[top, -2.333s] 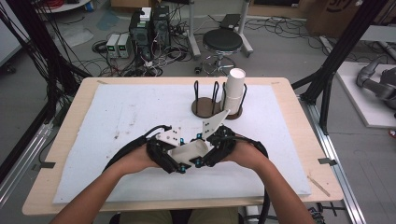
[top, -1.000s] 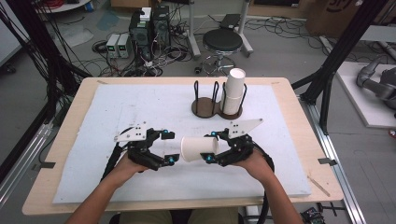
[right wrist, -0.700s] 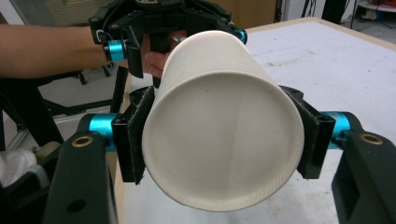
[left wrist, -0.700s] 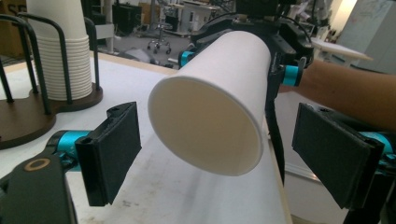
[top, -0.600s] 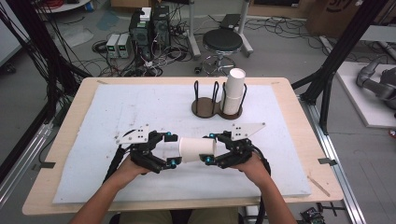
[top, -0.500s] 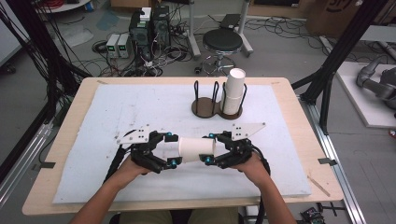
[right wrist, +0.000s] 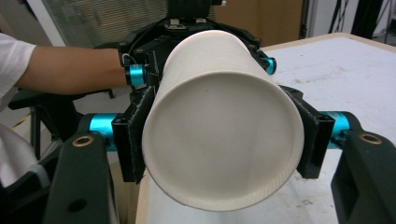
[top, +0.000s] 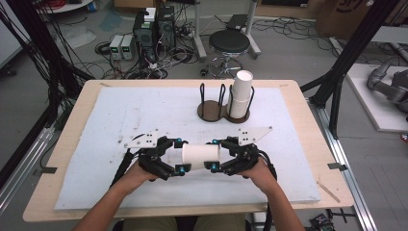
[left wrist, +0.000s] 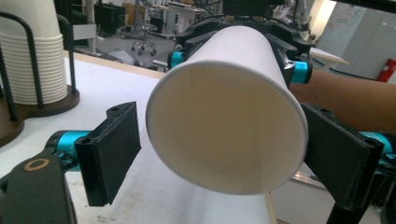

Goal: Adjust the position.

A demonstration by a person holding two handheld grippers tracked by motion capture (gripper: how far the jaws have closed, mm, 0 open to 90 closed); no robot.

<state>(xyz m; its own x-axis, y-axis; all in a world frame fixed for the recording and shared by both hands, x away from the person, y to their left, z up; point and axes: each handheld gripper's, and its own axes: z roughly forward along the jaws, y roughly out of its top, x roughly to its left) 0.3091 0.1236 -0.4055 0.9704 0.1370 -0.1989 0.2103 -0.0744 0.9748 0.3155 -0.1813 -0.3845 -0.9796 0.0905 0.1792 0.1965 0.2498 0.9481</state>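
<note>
Down at the near edge of the white foam mat (top: 120, 115), the person's left gripper (top: 179, 156) sits at one end of a white paper cup (top: 200, 156) lying on its side. From the left gripper view, that cup's open mouth (left wrist: 226, 133) faces the camera, and the two black jaws stand apart: the one at the right of that view touches the rim, the one at the left stands clear with a gap of daylight, so this gripper is open around the cup, not clamped.

Moving across, the cup hangs level between the two tools, just above the mat, in front of the person.

Over to the right gripper (top: 212, 155), and it's a different story: in the right gripper view the closed bottom of the cup (right wrist: 222, 140) fills the space between the jaws, and both black pads press against its sides. That gripper is clamped on the cup.

Farther back on the mat, right of centre, stands a dark wooden cup holder with black wire posts (top: 211, 109), its right bay carrying a tall stack of white paper cups (top: 240, 94), well apart from the grippers.
</note>
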